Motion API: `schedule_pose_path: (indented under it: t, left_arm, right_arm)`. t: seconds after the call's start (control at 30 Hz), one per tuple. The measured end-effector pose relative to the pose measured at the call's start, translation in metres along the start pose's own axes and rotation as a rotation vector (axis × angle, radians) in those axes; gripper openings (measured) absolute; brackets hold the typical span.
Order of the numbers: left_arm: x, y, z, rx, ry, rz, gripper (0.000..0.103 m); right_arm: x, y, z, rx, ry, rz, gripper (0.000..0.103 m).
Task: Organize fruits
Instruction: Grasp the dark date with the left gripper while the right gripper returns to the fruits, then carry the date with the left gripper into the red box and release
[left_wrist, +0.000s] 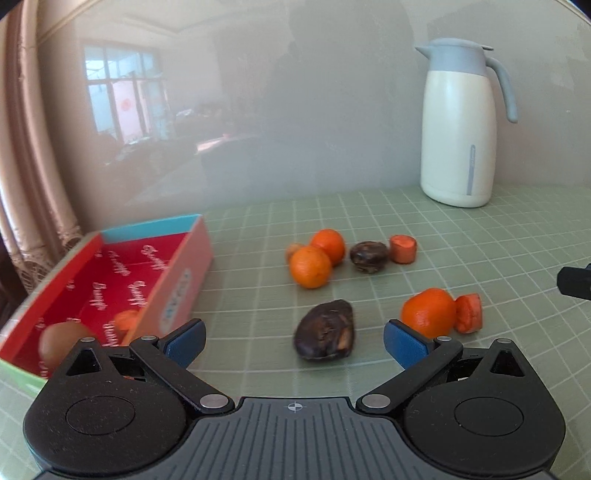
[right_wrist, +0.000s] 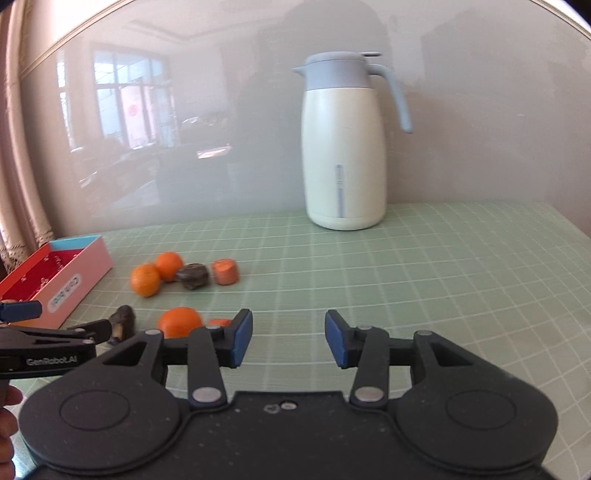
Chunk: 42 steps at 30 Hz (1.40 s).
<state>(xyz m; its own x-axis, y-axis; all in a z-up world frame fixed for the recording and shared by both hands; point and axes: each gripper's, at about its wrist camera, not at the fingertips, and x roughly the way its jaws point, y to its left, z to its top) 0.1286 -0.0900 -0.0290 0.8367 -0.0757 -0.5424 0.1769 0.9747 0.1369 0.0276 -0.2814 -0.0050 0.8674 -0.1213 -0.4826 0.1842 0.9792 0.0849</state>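
Observation:
Three oranges (left_wrist: 310, 266) (left_wrist: 328, 245) (left_wrist: 428, 312) lie on the green grid mat (left_wrist: 480, 240) with two dark wrinkled fruits (left_wrist: 325, 334) (left_wrist: 369, 256) and carrot chunks (left_wrist: 403, 249) (left_wrist: 468, 313). My left gripper (left_wrist: 294, 341) is open wide, and the nearer dark fruit lies just beyond its blue pads (left_wrist: 184, 341). At the left stands a red-lined box (left_wrist: 110, 280) holding a brown round fruit (left_wrist: 62, 343) and an orange piece (left_wrist: 125, 319). My right gripper (right_wrist: 289, 339) is open over bare mat with nothing between its fingers; the near orange (right_wrist: 180, 321) lies to its left.
A cream jug with a grey-blue lid (left_wrist: 458, 136) (right_wrist: 343, 155) stands at the back against a glossy wall. A curtain (left_wrist: 22, 184) hangs at the far left. The left gripper (right_wrist: 62, 321) and a hand (right_wrist: 7, 424) show at the right wrist view's left edge.

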Motion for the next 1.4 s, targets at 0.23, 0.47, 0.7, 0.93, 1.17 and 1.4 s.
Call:
schedule_pose_path:
  t: [0.23, 0.47, 0.7, 0.93, 1.17, 1.4]
  left_arm:
    - [0.028, -0.009, 0.003, -0.016, 0.062, -0.023, 0.08]
    - [0.045, -0.015, 0.001, -0.034, 0.106, -0.037, 0.068]
    - [0.048, -0.021, 0.002, -0.03, 0.109, -0.033, 0.045]
    - [0.041, -0.013, 0.003, -0.063, 0.086, -0.021, 0.044]
    - [0.026, 0.004, 0.01, -0.084, 0.031, 0.012, 0.044]
    - [0.012, 0.038, 0.016, -0.124, -0.019, 0.091, 0.044]
  right_arm:
    - [-0.003, -0.014, 0.0, 0.022, -0.004, -0.007, 0.044]
    - [-0.002, -0.019, 0.001, 0.039, -0.005, 0.013, 0.045]
    - [-0.003, -0.02, 0.003, 0.046, -0.013, 0.02, 0.046]
    - [-0.002, -0.019, 0.002, 0.042, -0.012, 0.024, 0.047]
    - [0.001, -0.011, 0.003, 0.032, -0.008, 0.037, 0.047]
    - [0.005, 0.005, 0.004, 0.016, -0.003, 0.057, 0.047]
